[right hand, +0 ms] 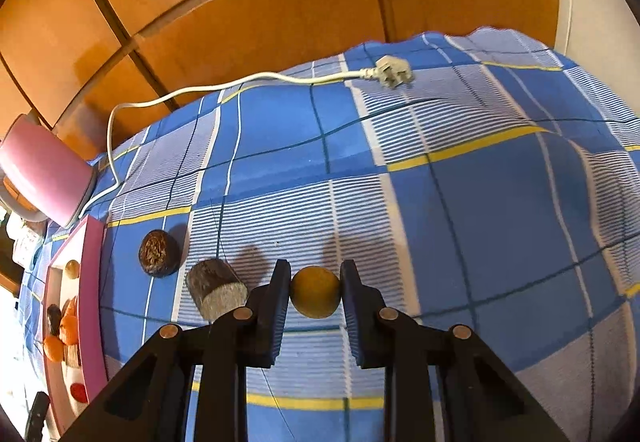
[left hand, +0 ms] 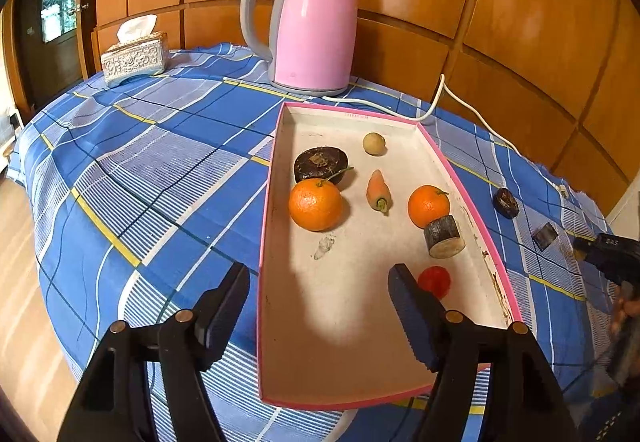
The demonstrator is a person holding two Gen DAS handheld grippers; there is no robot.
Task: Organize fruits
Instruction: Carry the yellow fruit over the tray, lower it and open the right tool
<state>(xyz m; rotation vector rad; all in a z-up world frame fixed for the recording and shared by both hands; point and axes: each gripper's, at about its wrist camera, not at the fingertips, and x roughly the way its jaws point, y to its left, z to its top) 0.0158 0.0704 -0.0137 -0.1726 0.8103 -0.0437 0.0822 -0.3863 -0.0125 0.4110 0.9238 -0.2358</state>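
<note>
A small yellow-brown fruit point(right hand: 315, 292) was clamped in the right gripper point(right hand: 315, 294) above the bench point(right hand: 480, 201); the left gripper point(left hand: 320, 306) was held open, empty, over the pink-rimmed tray point(left hand: 360, 330).

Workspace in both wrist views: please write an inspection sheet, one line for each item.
Surface: blue checked tablecloth, wrinkled.
Job's things: pink-rimmed shallow cardboard tray holds two oranges, small carrot, pale round fruit, dark brown round fruit, cut bark-covered log piece, red round item. On the cloth outside: dark round fruit, second log piece, yellow-brown round fruit.
Clutter: pink electric kettle, silver tissue box.
Grippers: left gripper open above tray; right gripper shut on the yellow-brown round fruit.
Cables: white kettle cord, unplugged.
Surroundings: wooden wall panels.
</note>
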